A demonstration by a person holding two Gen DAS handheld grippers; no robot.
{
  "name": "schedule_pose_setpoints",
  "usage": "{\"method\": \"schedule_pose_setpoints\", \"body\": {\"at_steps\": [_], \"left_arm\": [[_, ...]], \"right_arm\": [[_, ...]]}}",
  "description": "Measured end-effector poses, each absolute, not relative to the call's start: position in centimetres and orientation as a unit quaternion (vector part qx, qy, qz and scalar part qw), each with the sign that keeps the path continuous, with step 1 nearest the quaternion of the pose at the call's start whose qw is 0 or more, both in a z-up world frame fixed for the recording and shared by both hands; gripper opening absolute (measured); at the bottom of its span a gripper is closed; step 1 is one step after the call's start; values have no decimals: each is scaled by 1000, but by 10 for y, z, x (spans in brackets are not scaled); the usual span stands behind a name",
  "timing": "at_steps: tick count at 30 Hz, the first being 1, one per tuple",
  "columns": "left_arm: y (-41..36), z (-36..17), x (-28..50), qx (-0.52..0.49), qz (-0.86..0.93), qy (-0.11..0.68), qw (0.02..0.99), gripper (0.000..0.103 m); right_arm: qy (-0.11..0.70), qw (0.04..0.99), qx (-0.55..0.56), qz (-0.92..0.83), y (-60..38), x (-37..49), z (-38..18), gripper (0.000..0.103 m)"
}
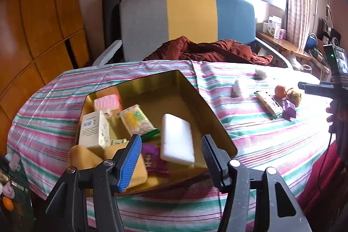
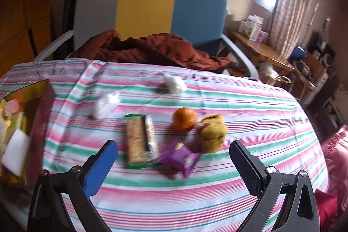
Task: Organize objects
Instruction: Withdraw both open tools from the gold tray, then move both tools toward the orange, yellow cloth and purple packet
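Left wrist view: the left gripper (image 1: 170,158) hangs over the near end of the gold tin (image 1: 219,121), fingers partly apart and holding nothing. The tin serves as the collecting bin on the striped desk (image 1: 271,140); a white block (image 1: 177,140), boxes and packets already lie inside.

Right wrist view: the right gripper (image 2: 174,169), fingers wide and empty, faces the unsorted cluster: snack bar (image 2: 140,141), purple box (image 2: 179,157), orange (image 2: 184,119), yellow pouch (image 2: 212,133). Judged target: the purple box, nearest between the fingers.

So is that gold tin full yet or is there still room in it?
Still room. The gold tin holds a white block, snack packets and a box toward its near-left side, but its far half shows bare gold floor.
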State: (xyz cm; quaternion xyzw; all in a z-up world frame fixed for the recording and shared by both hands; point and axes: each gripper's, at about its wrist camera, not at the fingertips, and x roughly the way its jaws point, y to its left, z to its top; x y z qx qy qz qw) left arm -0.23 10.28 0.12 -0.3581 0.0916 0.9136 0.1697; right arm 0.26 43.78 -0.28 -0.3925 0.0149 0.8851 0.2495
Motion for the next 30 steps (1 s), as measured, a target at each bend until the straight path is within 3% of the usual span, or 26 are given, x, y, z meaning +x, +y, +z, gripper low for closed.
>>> {"method": "schedule_pose_setpoints", "body": {"at_steps": [4, 10, 30], "left_arm": [[118, 2, -2, -359, 909, 103, 184, 58], [145, -2, -4, -367, 899, 120, 207, 59], [268, -38, -12, -419, 841, 166, 300, 59]], "right_arm": [[47, 290, -381, 877, 482, 11, -12, 103], [186, 326, -373, 849, 535, 30, -28, 103], [328, 334, -350, 811, 577, 60, -38, 103]]}}
